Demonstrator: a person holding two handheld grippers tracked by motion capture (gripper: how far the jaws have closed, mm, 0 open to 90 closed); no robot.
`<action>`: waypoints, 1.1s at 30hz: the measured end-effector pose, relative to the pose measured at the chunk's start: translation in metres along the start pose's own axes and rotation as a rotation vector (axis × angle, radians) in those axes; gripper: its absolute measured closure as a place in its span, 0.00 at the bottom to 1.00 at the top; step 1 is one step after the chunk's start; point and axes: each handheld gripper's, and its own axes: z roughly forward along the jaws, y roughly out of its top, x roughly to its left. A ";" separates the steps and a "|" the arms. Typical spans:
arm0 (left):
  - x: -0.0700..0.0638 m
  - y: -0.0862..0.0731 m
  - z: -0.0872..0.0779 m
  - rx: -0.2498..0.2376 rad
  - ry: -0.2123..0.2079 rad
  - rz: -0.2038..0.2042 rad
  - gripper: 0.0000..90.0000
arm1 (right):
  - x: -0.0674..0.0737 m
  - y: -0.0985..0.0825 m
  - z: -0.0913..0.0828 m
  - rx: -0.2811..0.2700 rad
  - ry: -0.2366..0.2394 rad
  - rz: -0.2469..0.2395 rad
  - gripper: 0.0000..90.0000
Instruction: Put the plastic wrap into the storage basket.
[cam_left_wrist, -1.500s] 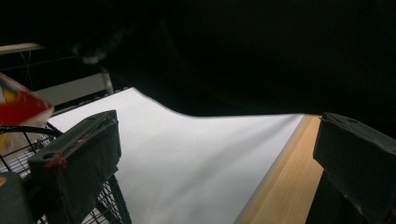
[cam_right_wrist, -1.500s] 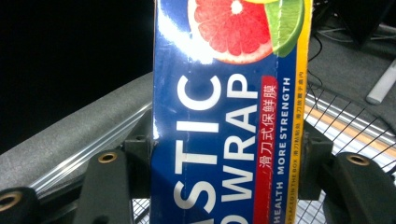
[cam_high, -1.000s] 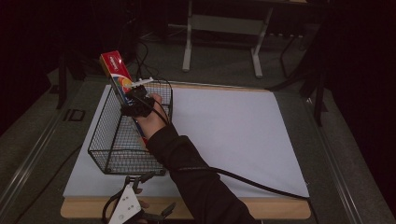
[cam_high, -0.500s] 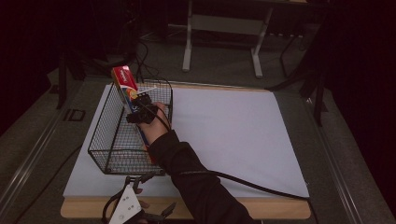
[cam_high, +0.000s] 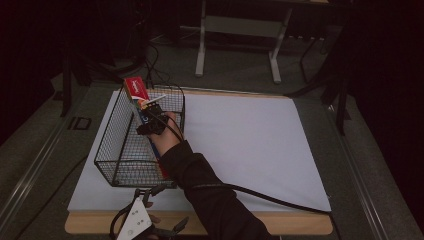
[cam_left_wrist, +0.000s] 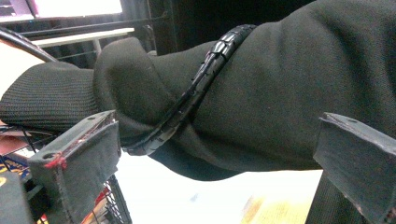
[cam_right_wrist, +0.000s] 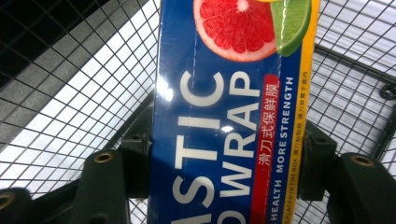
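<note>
Lower now than a second ago, the plastic wrap box (cam_high: 142, 102) has gone from tilting above the far rim of the basket to standing steeply inside it, its red end poking over the far-left corner and its lower end down by the near wall.

One surface (cam_high: 250, 150) carries everything: a wooden top whose edge shows along the near side, covered by a single large white sheet. On the sheet's left part stands one wire basket (cam_high: 120, 150), black mesh, rectangular, open at the top. To its right the white sheet lies bare all the way to the right edge and the far edge, so the open room is on that side; the basket's left wall sits close to the sheet's left edge.

One box is counted. In the right gripper view it is a long blue carton (cam_right_wrist: 224, 116) with white lettering reading "WRAP", a yellow strip down one side, a red label with small characters, and a cut grapefruit and a lime slice printed at the top.

Two tools are counted. The right tool (cam_high: 150, 120) is inside the basket, clamped on the box, with its pads pressing the carton's two long sides. The left tool (cam_high: 137, 222) rests at the near edge of the surface just in front of the basket, its jaws standing wide apart with the person's dark sleeve (cam_left_wrist: 257, 93) beyond them.
</note>
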 end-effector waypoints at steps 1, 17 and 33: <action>0.000 0.000 0.000 0.000 0.000 0.000 0.01 | 0.000 0.000 0.000 -0.002 -0.003 -0.003 0.42; -0.001 0.000 0.002 0.006 -0.004 0.004 0.01 | -0.004 0.007 -0.028 -0.063 0.083 -0.086 0.22; -0.001 -0.001 0.006 0.021 -0.011 0.002 0.01 | -0.029 -0.006 -0.068 -0.134 0.137 -0.131 0.18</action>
